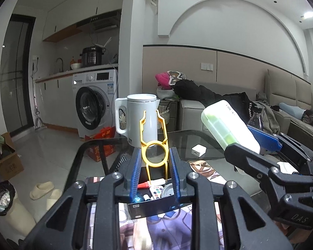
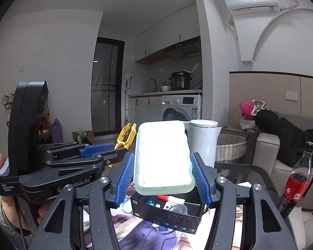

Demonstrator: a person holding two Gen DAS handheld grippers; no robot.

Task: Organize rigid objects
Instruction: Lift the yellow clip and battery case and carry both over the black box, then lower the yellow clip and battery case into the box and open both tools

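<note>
Partly done: the black box (image 1: 154, 205) on the table (image 1: 198, 139) already holds small items. Left gripper (image 1: 155, 173) fingers clamp a yellow plastic tool (image 1: 154, 143), right gripper (image 2: 163, 179) fingers clamp a pale green case (image 2: 162, 156); both await placing.

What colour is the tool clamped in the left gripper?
Yellow; the tool shows best in the left wrist view, between the left gripper's blue pads.
</note>
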